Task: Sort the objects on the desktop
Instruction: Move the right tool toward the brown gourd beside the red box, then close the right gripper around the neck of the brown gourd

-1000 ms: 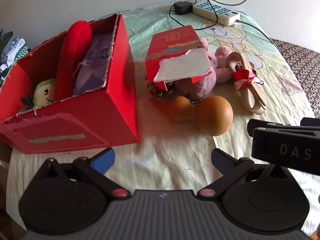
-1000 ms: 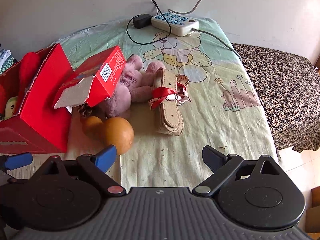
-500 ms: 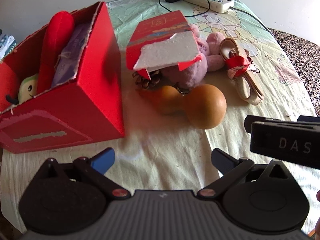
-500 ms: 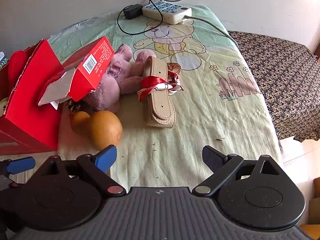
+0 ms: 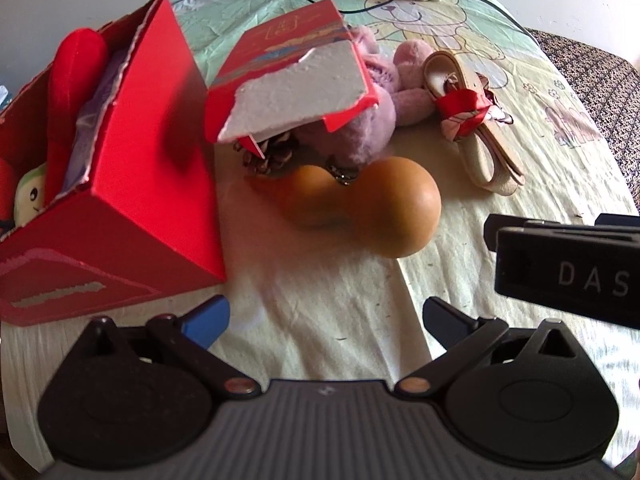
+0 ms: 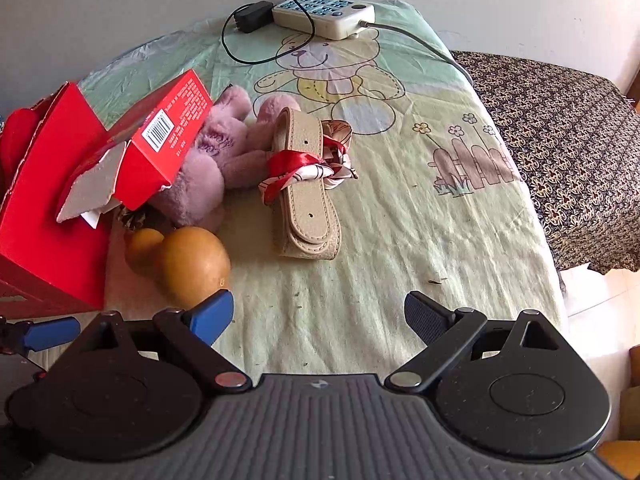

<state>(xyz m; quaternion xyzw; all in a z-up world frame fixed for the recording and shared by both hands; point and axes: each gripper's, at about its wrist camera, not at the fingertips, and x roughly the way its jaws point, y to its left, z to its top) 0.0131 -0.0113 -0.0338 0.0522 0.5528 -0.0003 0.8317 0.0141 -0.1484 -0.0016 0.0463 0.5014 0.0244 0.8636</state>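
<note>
Left wrist view only: inside of the big red cardboard box (image 5: 120, 184), torn along its rim, holding a glossy red plush piece (image 5: 70, 92), a pale green smiling plush toy (image 5: 30, 196) and a lilac packet (image 5: 94, 120). Also there, the black body of the right gripper (image 5: 568, 276), lettered "DAS", intruding at right.

Right wrist view only: barcode side of the smaller red carton (image 6: 160, 140), a dark patterned cloth (image 6: 560, 140) beyond the bench edge, and the blue tip of the left gripper (image 6: 52, 332) low at left.

Seen in both: smooth tan gourd (image 5: 372, 208), two-lobed, lying on the wrinkled bear-print cloth covering the bench (image 6: 400, 220), just right of the big box. Behind it, touching or nearly so, a fluffy purple plush toy (image 6: 208, 168) with the torn carton resting on it, white pulp exposed at the tear. Scaly pine cone (image 5: 272, 152) under the carton flap. Beige stitched leather belt (image 6: 304, 184), folded, tied with a shiny red ribbon, beside the plush. White power strip (image 6: 324, 16) and black adapter at the far edge.

Jaws of both spread wide, empty.
</note>
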